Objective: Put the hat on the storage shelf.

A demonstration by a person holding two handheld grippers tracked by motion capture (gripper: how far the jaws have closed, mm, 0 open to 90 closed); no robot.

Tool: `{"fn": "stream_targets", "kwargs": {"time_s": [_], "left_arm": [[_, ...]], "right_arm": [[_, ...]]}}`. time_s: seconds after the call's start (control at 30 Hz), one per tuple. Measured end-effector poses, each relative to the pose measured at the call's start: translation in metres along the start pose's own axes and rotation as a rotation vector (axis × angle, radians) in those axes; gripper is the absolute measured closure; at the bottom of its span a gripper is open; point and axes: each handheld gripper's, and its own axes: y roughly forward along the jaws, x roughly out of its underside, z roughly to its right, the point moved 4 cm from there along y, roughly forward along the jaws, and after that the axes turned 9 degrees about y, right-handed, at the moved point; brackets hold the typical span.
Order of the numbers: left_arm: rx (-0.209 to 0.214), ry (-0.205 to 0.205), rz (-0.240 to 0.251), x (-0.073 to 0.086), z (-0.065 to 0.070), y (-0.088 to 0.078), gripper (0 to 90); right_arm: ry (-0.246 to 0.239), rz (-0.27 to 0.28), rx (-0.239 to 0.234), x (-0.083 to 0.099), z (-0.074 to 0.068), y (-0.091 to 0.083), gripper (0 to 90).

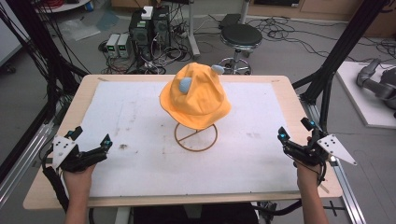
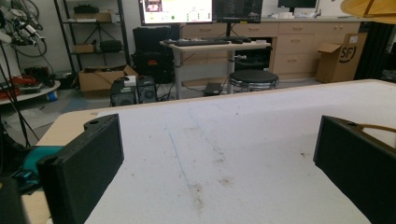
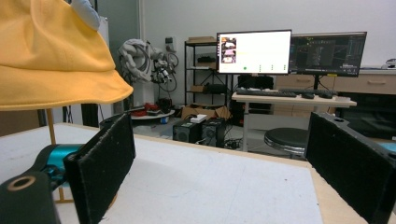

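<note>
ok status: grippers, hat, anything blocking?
Left gripper and right gripper both open, empty, at table's near corners. Yellow hat on wire stand, mid-table. Nothing in the way.

Even, soft overhead room light is seen in the high view; only a faint shadow is cast under the yellow hat (image 1: 195,95) onto the white mat (image 1: 140,116). No glare is noted. All frames are rendered soft and low-resolution. In both gripper views the near black jaws are blurred, and the lit monitor (image 3: 253,52) is slightly overexposed
</note>
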Motion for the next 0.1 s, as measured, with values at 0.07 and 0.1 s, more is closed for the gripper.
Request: {"fn": "stream_targets", "kwargs": {"time_s": [0.07, 0.1], "left_arm": [[0.001, -0.003, 0.004, 0.0002, 0.0005, 0.0013, 2.0], [0.003, 0.001, -0.001, 0.0003, 0.0006, 0.0015, 2.0]], "right_arm": [[0.007, -0.002, 0.005, 0.0000, 0.0003, -0.0007, 8.6], [0.009, 0.000, 0.006, 0.0000, 0.0007, -0.0012, 8.6]]}}
